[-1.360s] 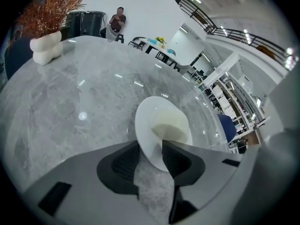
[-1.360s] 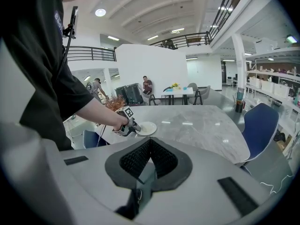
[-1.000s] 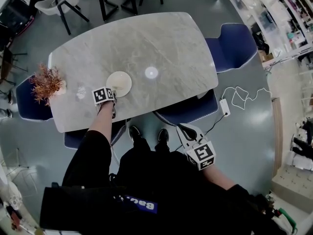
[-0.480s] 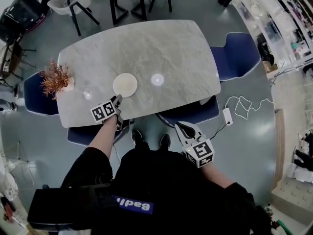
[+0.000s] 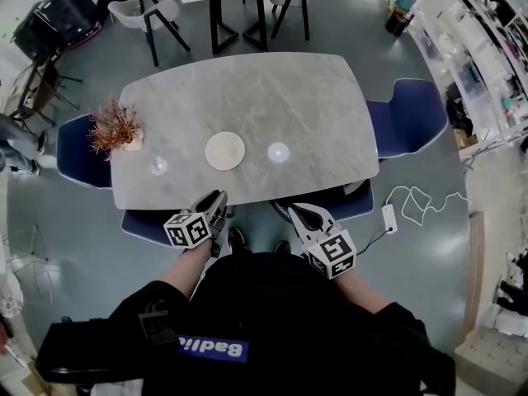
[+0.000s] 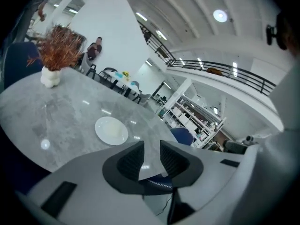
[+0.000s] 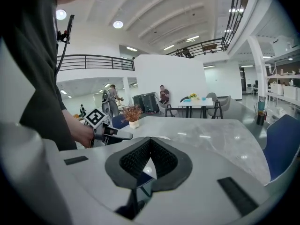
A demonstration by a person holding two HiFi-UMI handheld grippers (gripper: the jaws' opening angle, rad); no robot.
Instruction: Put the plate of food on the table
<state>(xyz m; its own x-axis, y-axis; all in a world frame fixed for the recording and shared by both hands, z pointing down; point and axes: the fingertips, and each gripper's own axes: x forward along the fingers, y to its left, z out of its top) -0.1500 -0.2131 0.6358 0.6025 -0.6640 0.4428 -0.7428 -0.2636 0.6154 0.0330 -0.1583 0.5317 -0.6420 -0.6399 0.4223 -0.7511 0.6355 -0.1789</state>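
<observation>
A white plate [image 5: 224, 150] lies flat on the grey marble table [image 5: 313, 106], near its front edge; no food on it can be made out. In the left gripper view the plate [image 6: 111, 130] sits well beyond the jaws. My left gripper [image 5: 216, 201] hangs off the table's front edge, apart from the plate; its jaws are closing, with a gap and nothing between them. My right gripper [image 5: 297, 214] is held beside it, below the table edge, its pads [image 7: 141, 156] meeting at the tips with nothing held.
A dried plant in a white vase [image 5: 115, 128] stands at the table's left end. Blue chairs [image 5: 408, 114] are drawn up around the table, one [image 5: 148, 221] under my left gripper. A cable and power strip [image 5: 388, 217] lie on the floor at the right.
My left gripper has pulled back from the plate, off the table toward my body. The plate stays on the table. The right gripper has risen a little closer to the table edge.
</observation>
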